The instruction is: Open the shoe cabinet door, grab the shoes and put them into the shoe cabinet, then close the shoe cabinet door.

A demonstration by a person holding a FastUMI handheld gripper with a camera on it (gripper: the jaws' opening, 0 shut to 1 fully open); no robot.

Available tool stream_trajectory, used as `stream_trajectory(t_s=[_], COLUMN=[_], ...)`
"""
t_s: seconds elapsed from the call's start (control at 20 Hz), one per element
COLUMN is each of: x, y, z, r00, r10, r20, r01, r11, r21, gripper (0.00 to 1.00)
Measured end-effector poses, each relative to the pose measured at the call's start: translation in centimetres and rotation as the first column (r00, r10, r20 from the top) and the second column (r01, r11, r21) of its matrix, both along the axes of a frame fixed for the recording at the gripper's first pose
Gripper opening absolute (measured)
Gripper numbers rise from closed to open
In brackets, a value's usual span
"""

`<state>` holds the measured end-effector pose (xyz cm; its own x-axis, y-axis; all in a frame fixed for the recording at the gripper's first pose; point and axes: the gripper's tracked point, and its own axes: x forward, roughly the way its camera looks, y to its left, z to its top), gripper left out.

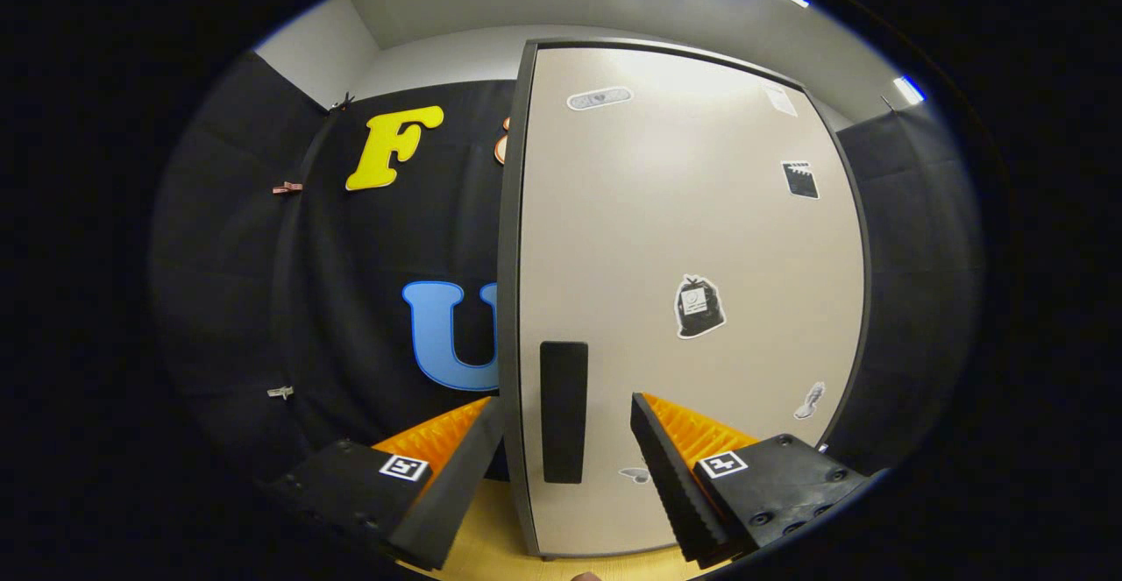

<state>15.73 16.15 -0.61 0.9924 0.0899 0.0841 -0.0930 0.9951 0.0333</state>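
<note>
The task is barely begun: the cabinet (pixel 692 301) door is still closed, its handle (pixel 563 412) standing just ahead between the wide-open, empty fingers of the gripper (pixel 568 441), so opening, loading shoes and closing all remain

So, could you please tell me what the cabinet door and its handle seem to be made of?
The cabinet door looks like laminated board: smooth, matte beige, with a soft sheen near the top and a dark edge band. Stickers lie flat on it. The handle is a plain black upright bar, matte, probably plastic or coated metal; I cannot tell which. The tool is open, its fingers either side of the handle.
</note>
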Motion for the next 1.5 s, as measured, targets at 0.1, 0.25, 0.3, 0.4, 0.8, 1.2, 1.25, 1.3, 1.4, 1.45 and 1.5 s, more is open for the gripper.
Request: stream_trajectory(t_s=[0.1, 0.25, 0.3, 0.4, 0.8, 1.2, 1.25, 1.3, 1.4, 1.45, 1.5], x=[1.9, 3.4, 3.6, 3.4, 3.8, 0.7, -0.1, -0.8, -2.1, -2.4, -2.9], y=[0.4, 0.1, 0.2, 0.2, 0.2, 0.4, 0.3, 0.2, 0.0, -0.1, -0.4], z=[-1.2, -2.8, -2.5, -2.8, -3.1, -2.5, -2.3, -2.0, -1.8, -1.7, -1.7], r00=[1.0, 0.996, 0.998, 0.998, 0.994, 0.992, 0.991, 0.991, 0.991, 0.99, 0.99], r10=[-0.005, -0.04, -0.045, -0.049, -0.043, 0.015, 0.02, 0.023, 0.037, 0.044, 0.049], r20=[-0.024, -0.075, -0.047, -0.047, -0.098, -0.128, -0.13, -0.128, -0.132, -0.134, -0.134], r01=[0.006, 0.042, 0.046, 0.048, 0.045, -0.014, -0.019, -0.023, -0.035, -0.043, -0.047], r11=[1.0, 0.999, 0.999, 0.999, 0.999, 1.0, 1.0, 1.0, 0.999, 0.999, 0.999], r21=[0.009, 0.017, 0.024, -0.023, 0.014, 0.009, 0.007, 0.004, 0.013, 0.016, 0.019], gripper=[0.78, 0.53, 0.48, 0.46, 0.28, 0.16, 0.17, 0.16, 0.16, 0.16, 0.16])
